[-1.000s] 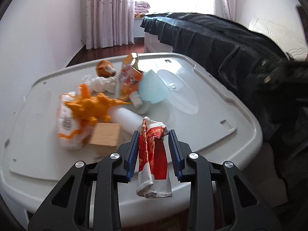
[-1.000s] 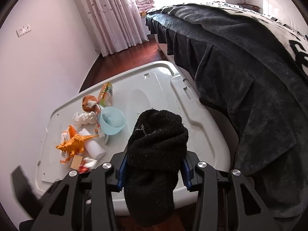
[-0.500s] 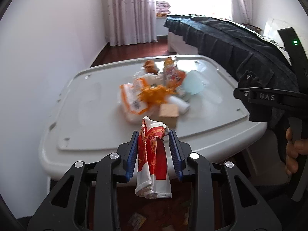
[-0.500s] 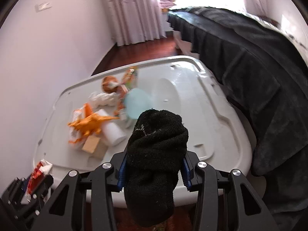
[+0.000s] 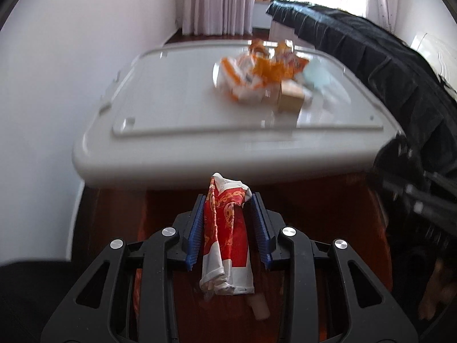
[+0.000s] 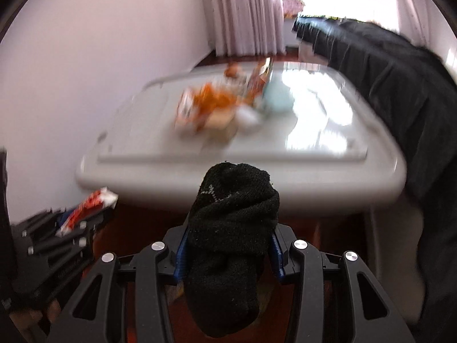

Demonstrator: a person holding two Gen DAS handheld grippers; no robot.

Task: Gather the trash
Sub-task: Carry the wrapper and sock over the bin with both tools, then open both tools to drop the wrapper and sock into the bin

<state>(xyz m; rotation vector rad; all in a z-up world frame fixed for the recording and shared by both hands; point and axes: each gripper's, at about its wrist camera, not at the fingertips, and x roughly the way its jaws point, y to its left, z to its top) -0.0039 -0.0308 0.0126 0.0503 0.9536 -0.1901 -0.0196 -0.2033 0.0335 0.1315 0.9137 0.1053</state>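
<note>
Red-and-white crumpled wrapper [image 5: 227, 234] pinched between blue pads of left gripper [image 5: 228, 228], off the near edge of grey bin lid [image 5: 177, 108]. Black sock [image 6: 231, 234] clamped in right gripper [image 6: 228, 253], likewise off that edge. Blurred litter heap [image 5: 262, 77] on lid's far side.

The crumpled foil wrapper [image 5: 227, 228] was red with orange-gold swirls and white edges, set between ribbed blue pads [image 5: 196, 234] on black jaws. The knitted fabric sock [image 6: 232, 245] was black with a small white stitched mark. The moulded plastic surface [image 5: 177, 108] was pale grey, carrying a blurred orange-and-white heap [image 5: 257, 74] and a tan wooden block [image 5: 291, 100]. The draped bed cover [image 6: 400, 85] was black, the floor reddish-brown.
</note>
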